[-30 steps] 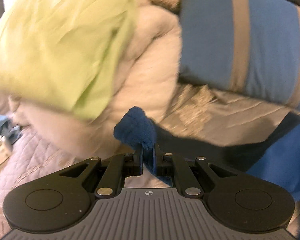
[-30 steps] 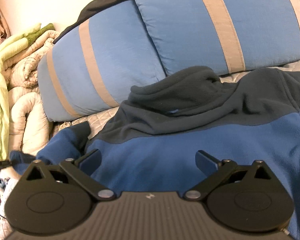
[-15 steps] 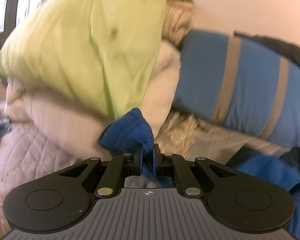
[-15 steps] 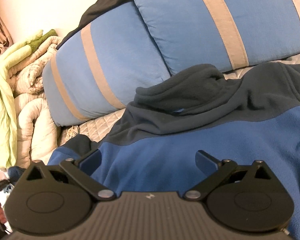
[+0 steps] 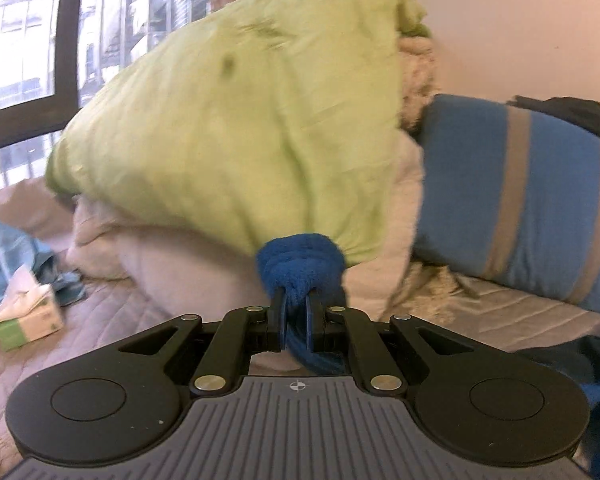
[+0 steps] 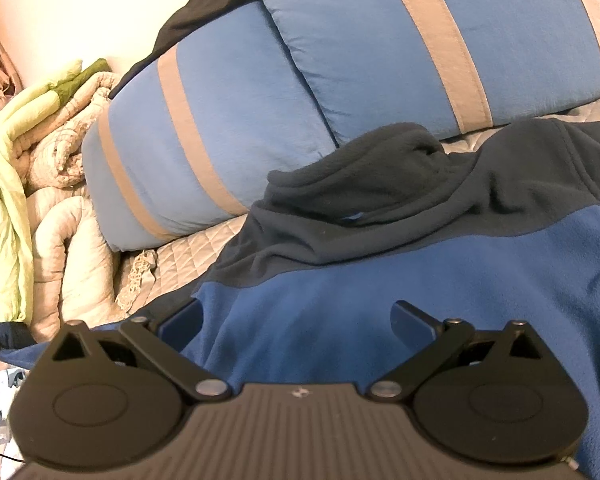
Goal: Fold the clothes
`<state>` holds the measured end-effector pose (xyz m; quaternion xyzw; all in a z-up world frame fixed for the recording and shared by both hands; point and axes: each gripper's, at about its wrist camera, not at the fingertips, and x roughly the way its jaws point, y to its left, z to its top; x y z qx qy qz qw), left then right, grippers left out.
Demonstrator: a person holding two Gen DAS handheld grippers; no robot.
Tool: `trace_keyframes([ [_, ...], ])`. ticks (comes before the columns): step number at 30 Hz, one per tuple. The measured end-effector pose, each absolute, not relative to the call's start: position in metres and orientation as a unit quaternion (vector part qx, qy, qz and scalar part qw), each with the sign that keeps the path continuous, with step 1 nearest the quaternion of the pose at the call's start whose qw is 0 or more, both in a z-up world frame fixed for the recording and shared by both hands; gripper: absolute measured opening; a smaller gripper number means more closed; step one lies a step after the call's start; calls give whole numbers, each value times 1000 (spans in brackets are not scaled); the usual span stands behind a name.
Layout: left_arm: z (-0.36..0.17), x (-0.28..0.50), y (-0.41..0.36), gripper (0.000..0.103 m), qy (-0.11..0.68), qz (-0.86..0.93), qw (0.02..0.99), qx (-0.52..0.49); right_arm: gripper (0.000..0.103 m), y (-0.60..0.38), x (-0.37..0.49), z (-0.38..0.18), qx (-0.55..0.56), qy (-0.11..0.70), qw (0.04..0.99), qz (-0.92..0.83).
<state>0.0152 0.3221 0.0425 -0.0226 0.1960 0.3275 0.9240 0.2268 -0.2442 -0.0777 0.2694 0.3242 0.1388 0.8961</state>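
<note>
Left gripper [image 5: 296,312] first: its two fingers are pinched tight on a bunched blue sleeve cuff [image 5: 300,266], the fleece bulging out just past the fingertips and a strip of it trailing down between them. That cuff is lifted clear of the quilted bedspread [image 5: 100,312], right in front of the lime-green duvet [image 5: 236,128] heaped on a cream comforter [image 5: 188,264]. Left of the duvet sits a small green-and-white box [image 5: 28,320] on the bedspread, with a window [image 5: 20,40] above it; right of the duvet lies a blue pillow with tan stripes [image 5: 516,200]. Over to the right gripper [image 6: 296,320]: fingers spread wide apart, gripping nothing, poised over the blue body of the fleece jacket [image 6: 380,292]. The jacket lies spread on the bedspread, its dark grey collar and shoulders [image 6: 380,184] rumpled up against the two striped pillows [image 6: 220,132]. Far left of the jacket, the green duvet and cream comforter are stacked by the wall, and the jacket's sleeve stretches off toward the left edge of the right wrist view.
</note>
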Motion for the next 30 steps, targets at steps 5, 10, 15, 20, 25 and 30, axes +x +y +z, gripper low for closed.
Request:
trace_keyframes([
  [5, 30, -1, 332, 9, 222, 344, 911, -51, 103, -245, 227, -78, 274, 327, 894, 138],
  [10, -10, -25, 337, 9, 256, 372, 888, -88, 103, -246, 226, -79, 279, 330, 891, 136],
  [15, -54, -50, 346, 13, 288, 382, 865, -148, 103, -247, 226, -79, 283, 334, 889, 137],
  [20, -81, -69, 352, 33, 310, 390, 843, -203, 103, -246, 226, -79, 280, 338, 888, 137],
  [25, -71, -88, 355, 58, 261, 394, 852, -225, 103, -245, 226, -80, 279, 341, 887, 137],
  [30, -63, -84, 366, 60, 237, 386, 861, -230, 103, -245, 226, -81, 277, 342, 888, 137],
])
